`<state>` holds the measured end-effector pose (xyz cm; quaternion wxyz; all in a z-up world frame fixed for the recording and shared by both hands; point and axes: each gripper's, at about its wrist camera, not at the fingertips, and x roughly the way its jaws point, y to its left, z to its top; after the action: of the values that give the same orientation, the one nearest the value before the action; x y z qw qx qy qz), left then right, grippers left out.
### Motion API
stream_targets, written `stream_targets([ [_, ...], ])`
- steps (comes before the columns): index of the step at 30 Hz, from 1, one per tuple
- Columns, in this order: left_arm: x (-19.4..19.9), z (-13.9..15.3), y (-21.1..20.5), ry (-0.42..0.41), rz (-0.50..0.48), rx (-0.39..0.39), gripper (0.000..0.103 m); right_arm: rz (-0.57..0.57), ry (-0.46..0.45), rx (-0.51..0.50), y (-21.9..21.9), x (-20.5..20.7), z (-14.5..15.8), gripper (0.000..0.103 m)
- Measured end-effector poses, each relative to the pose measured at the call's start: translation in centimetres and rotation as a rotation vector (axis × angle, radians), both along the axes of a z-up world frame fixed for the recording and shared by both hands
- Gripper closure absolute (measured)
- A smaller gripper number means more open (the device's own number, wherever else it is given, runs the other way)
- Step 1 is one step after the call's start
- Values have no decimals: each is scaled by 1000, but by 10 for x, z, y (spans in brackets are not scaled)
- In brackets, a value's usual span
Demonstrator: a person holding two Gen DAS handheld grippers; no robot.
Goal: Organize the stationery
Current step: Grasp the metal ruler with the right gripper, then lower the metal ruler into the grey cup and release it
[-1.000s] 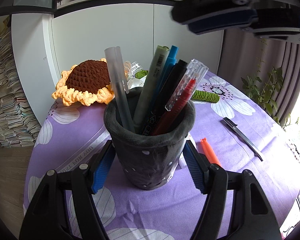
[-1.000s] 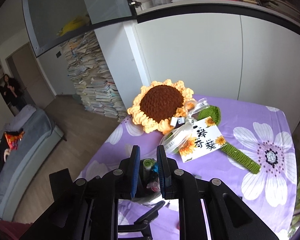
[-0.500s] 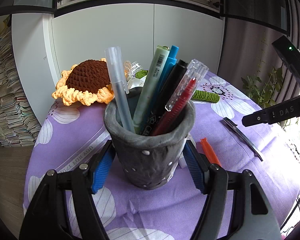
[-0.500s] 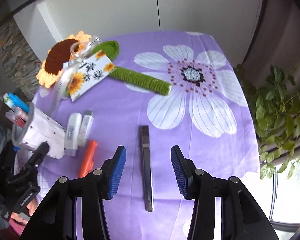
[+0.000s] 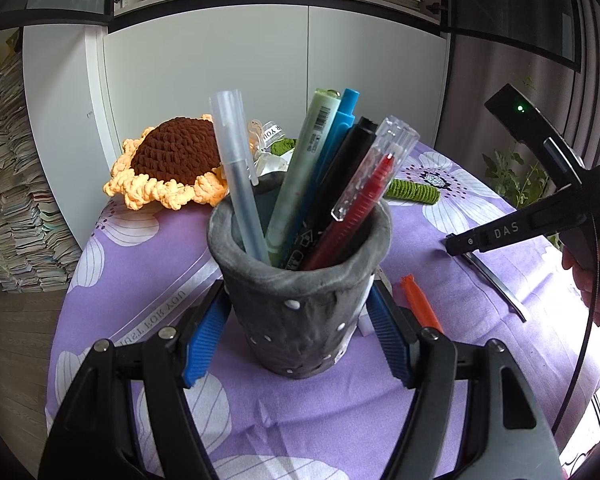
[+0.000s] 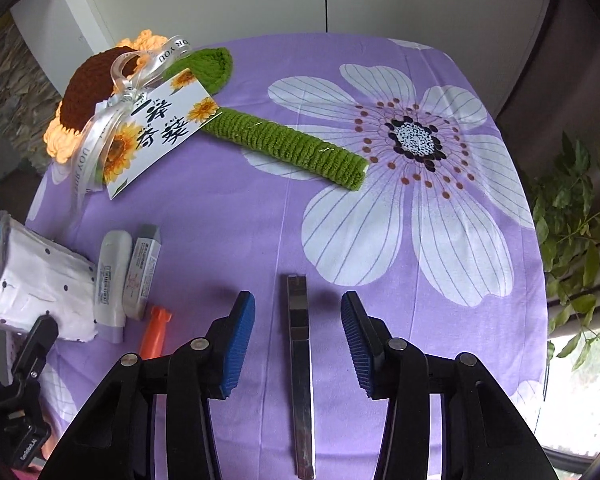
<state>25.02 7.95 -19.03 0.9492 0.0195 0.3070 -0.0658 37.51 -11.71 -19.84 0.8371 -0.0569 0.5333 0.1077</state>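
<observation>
Right gripper [image 6: 298, 338], jaws closing but still apart, straddles the metal strip [image 6: 300, 368], possibly a knife, flat on the cloth [image 6: 228, 216]; pads may slide over it.

The right gripper [image 6: 298, 344] points down at the purple flowered tablecloth [image 6: 228, 216], its blue pads apart and having just narrowed, either side of a flat metal strip [image 6: 300, 364] without touching it. Left lie an orange marker [image 6: 155, 332] and two white tubes [image 6: 126, 276].
</observation>
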Motion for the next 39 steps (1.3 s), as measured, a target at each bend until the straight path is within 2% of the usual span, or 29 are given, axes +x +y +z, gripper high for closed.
stream_targets([
  [1, 0, 0, 0, 0, 0, 0, 33, -6, 10, -2, 0, 1, -2, 78],
  [5, 0, 0, 0, 0, 0, 0, 33, -8, 2, -8, 2, 4, -3, 84],
  [7, 1, 0, 0, 0, 0, 0, 33, -3, -4, -30, 5, 5, -3, 91],
  [11, 1, 0, 1, 0, 0, 0, 33, -1, -29, -6, 6, -2, 4, 91],
  [17, 1, 0, 0, 0, 0, 0, 33, 19, -149, 28, 4, -40, 46, 91],
  [23, 1, 0, 1, 5, -1, -8, 33, 73, -371, 92, 12, -92, 101, 91],
  [28, 1, 0, 0, 6, 0, -7, 33, 145, -512, 167, 28, -120, 151, 91],
  [33, 2, 0, 0, 7, 0, -7, 33, 241, -564, 247, 53, -126, 185, 91],
  [39, 2, 0, 1, 7, 0, -7, 33, 337, -574, 291, 89, -120, 196, 91],
])
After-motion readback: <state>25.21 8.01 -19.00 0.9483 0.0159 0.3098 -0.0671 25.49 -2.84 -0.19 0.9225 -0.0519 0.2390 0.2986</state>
